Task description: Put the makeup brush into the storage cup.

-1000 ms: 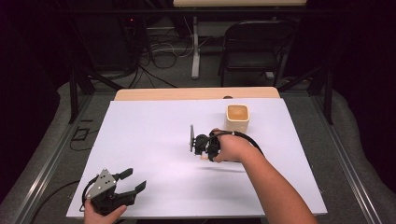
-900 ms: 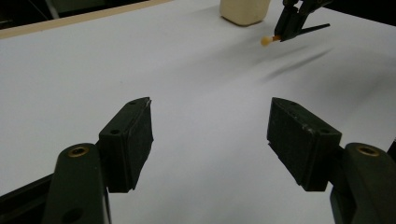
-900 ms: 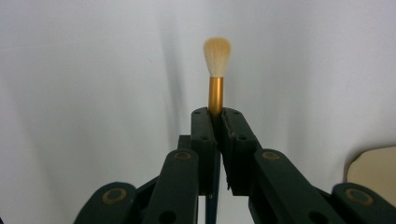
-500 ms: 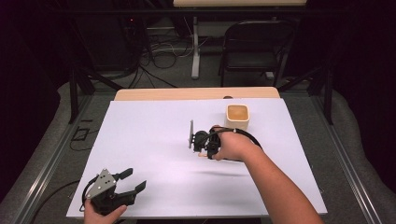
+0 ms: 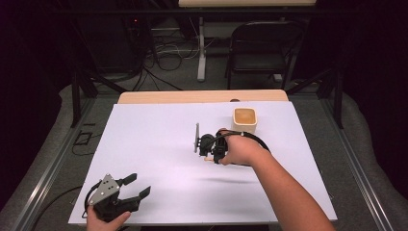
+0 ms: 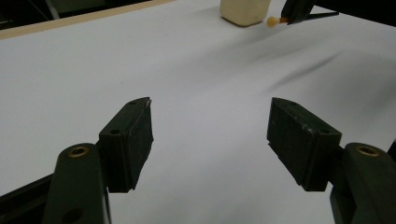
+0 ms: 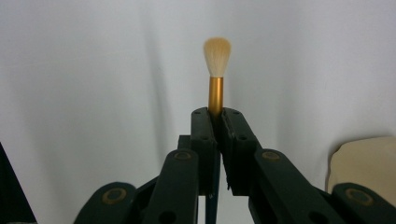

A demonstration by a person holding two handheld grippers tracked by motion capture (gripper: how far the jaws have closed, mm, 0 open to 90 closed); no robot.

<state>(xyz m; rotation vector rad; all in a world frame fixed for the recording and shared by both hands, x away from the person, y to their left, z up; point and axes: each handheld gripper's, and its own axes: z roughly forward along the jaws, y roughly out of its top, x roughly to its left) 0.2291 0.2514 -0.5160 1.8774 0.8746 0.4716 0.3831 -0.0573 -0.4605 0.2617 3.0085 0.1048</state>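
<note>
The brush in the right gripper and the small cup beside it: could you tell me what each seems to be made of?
Brush: pale, soft tuft, probably hair or synthetic fibre; its collar shines gold like metal, perhaps lacquered. It is clamped in the right gripper. Cup: matte cream, smooth and thick-walled, likely ceramic or plastic.

The high view looks forward and down from the person's side onto the white table (image 5: 159, 144). Both gripper views sit low and close over it, and each catches the cream cup (image 6: 244, 11).

cream-bristled brush (image 7: 217, 77) with gold ferrule, black right gripper (image 7: 218, 122), beige cup (image 5: 245, 120), white table cover (image 5: 159, 139)
</note>
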